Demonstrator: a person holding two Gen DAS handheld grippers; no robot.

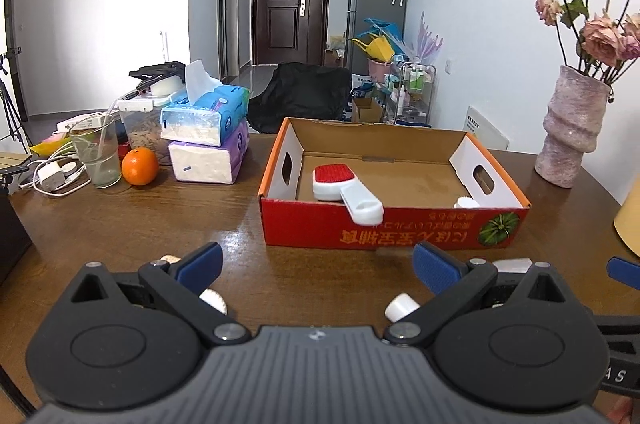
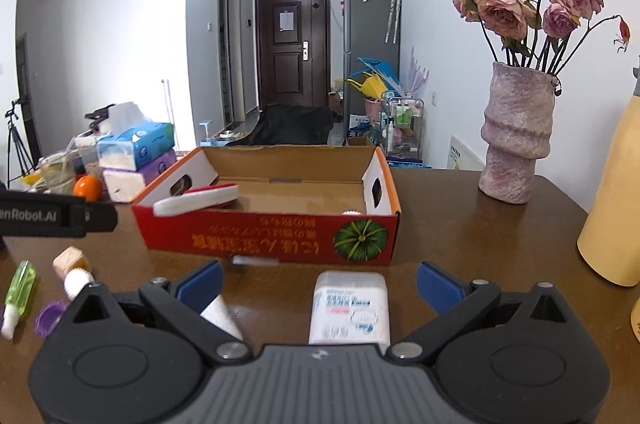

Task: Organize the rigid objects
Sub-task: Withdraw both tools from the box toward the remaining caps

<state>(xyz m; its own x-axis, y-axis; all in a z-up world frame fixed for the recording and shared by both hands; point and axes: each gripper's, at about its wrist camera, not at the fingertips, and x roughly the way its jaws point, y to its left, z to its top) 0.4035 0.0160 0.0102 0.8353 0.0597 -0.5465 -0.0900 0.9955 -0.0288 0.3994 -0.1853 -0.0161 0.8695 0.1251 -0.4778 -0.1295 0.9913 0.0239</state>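
A red cardboard box (image 1: 384, 230) (image 2: 256, 238) stands on the wooden table. In it lies a white brush with a red pad (image 1: 340, 186) (image 2: 196, 200), its handle resting over the front wall, and a small white cap (image 1: 466, 203) sits at the front right corner. My left gripper (image 1: 318, 270) is open and empty, in front of the box. My right gripper (image 2: 318, 282) is open, with a white rectangular container (image 2: 350, 308) lying between its fingers, untouched. A white tube (image 2: 220, 316) lies by the left finger.
Left of the box: stacked tissue packs (image 1: 208, 140), an orange (image 1: 140, 166), a glass (image 1: 96, 152), cables. A pink vase with dried roses (image 1: 572, 132) (image 2: 516, 132) stands at right, a yellow bottle (image 2: 616, 200) beyond. A green bottle (image 2: 18, 294), purple cap (image 2: 48, 318) and small jar (image 2: 72, 262) lie left.
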